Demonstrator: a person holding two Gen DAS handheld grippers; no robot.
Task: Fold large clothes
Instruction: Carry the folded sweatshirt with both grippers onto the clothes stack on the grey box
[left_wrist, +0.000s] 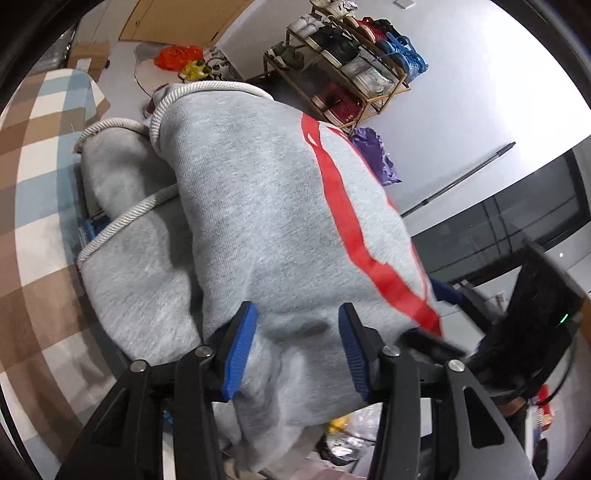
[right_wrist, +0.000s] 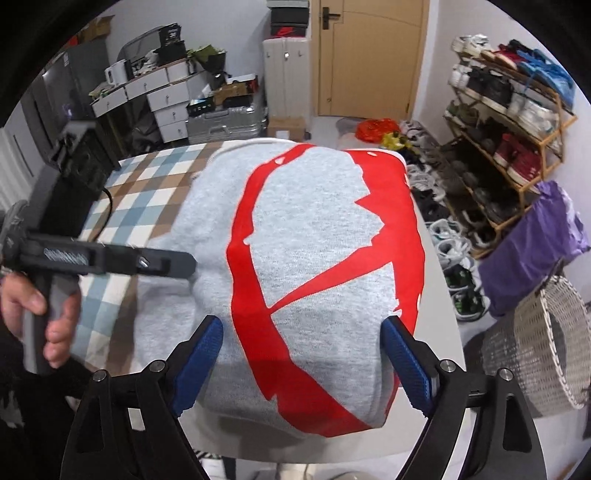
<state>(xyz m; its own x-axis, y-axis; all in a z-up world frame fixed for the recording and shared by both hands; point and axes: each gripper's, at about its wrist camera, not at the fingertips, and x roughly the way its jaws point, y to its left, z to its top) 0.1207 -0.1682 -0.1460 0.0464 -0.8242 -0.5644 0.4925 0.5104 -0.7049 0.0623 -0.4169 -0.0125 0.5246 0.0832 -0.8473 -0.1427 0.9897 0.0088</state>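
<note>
One grey sweatshirt (right_wrist: 306, 258) lies folded into a thick bundle on the bench (right_wrist: 122, 206), which is covered by a cloth checked in brown, pale blue and white. Its fleece is soft and nubbly, with a broad red print (right_wrist: 251, 236) of jagged bands across the top face. In the left wrist view a cream twisted cord (left_wrist: 122, 218) runs along the edges of the folded part at the far side of the sweatshirt.

The left gripper (left_wrist: 295, 350) has its blue ribbed fingers (left_wrist: 240, 347) spread, with the near edge of the sweatshirt bulging between them. The right gripper (right_wrist: 303, 358) is spread wide too, its fingers (right_wrist: 406, 365) straddling the near end of the bundle.

Right of the sweatshirt stands a wooden shoe rack (right_wrist: 509, 147) full of sneakers, with a purple bag (right_wrist: 535, 243) and a white woven basket (right_wrist: 539, 350) nearer. Beyond the sweatshirt are a wooden door (right_wrist: 369, 55) and cluttered white drawers (right_wrist: 162, 99).
</note>
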